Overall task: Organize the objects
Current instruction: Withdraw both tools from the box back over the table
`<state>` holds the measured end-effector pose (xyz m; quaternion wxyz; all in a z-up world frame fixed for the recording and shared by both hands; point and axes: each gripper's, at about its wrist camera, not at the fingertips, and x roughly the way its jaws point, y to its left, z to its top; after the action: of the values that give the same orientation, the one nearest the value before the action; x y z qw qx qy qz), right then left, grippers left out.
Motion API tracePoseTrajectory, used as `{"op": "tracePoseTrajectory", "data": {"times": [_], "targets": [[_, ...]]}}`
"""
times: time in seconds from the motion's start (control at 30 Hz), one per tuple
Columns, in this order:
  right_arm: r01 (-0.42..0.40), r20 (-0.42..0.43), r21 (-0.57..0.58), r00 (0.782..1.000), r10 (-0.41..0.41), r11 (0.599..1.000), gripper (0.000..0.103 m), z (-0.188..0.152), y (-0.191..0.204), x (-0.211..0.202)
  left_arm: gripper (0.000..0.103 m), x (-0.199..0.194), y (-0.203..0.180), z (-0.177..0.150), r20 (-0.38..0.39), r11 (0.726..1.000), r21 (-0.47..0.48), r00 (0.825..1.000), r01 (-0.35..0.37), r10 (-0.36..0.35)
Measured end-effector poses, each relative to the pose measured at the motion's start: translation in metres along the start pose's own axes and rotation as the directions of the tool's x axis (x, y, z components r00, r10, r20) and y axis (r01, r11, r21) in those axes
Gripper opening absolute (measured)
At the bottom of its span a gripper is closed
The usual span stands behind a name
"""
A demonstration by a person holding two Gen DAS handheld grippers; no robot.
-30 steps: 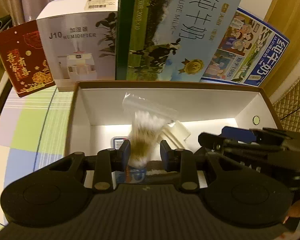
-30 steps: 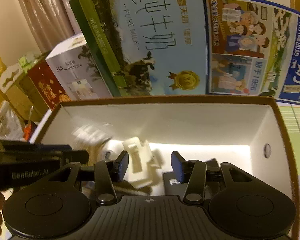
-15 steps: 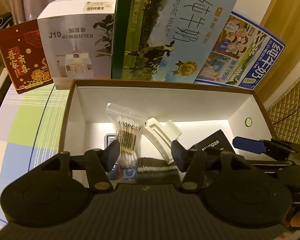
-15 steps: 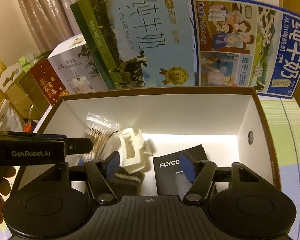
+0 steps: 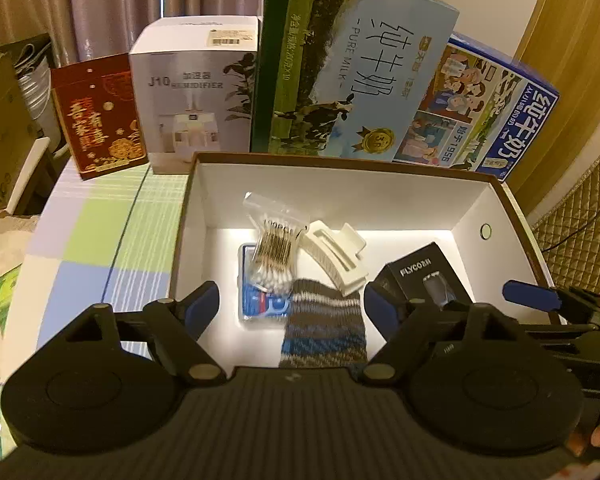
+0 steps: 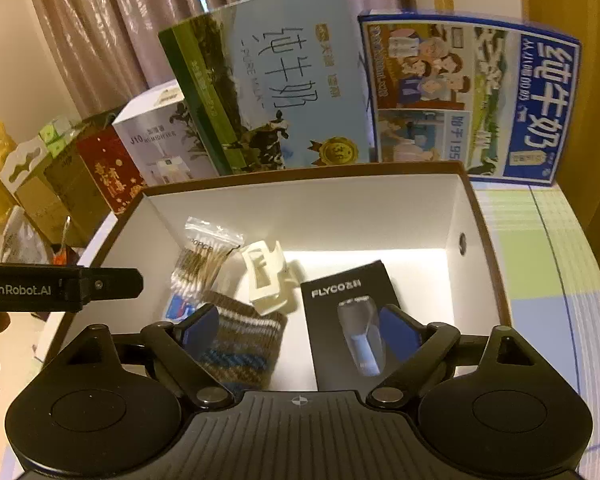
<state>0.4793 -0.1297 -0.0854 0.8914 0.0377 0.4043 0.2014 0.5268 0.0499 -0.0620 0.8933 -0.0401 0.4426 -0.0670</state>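
Both hand-held grippers, left (image 5: 292,310) and right (image 6: 300,330), are hovering spread wide and empty over the box (image 5: 340,196). The cotton swab bag (image 5: 274,254) is lying inside toward ten o'clock, leaning on the hair clip (image 5: 336,254), likely released there.

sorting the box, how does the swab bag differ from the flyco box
The swab bag is a clear, soft pouch showing its swabs; the flyco box is black, rigid and printed. The swab bag lies at the left of the open box, overlapping a blue packet; the flyco box lies flat at the right. Both are inside, untouched.
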Motion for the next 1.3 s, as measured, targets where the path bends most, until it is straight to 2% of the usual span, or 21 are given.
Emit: {"op": "tracePoseTrajectory", "data": {"times": [0.43,0.9,1.3], "targets": [[-0.018,0.063,0.016,0.998,0.017,1.0,0.098,-0.027,0.011,-0.064,0.077,-0.067,-0.004,-0.039,0.038,0.998,-0.055,0.999,-0.016,0.018],[-0.026,0.077,0.031,0.997,0.024,0.999,0.099,-0.065,0.017,-0.119,0.077,-0.118,-0.016,-0.093,0.027,0.996,-0.087,0.999,-0.016,0.018],[-0.026,0.029,0.011,0.999,0.026,1.0,0.099,-0.112,0.016,-0.149,0.077,-0.134,-0.027,-0.144,-0.033,0.994,-0.104,0.999,-0.036,0.032]]}}
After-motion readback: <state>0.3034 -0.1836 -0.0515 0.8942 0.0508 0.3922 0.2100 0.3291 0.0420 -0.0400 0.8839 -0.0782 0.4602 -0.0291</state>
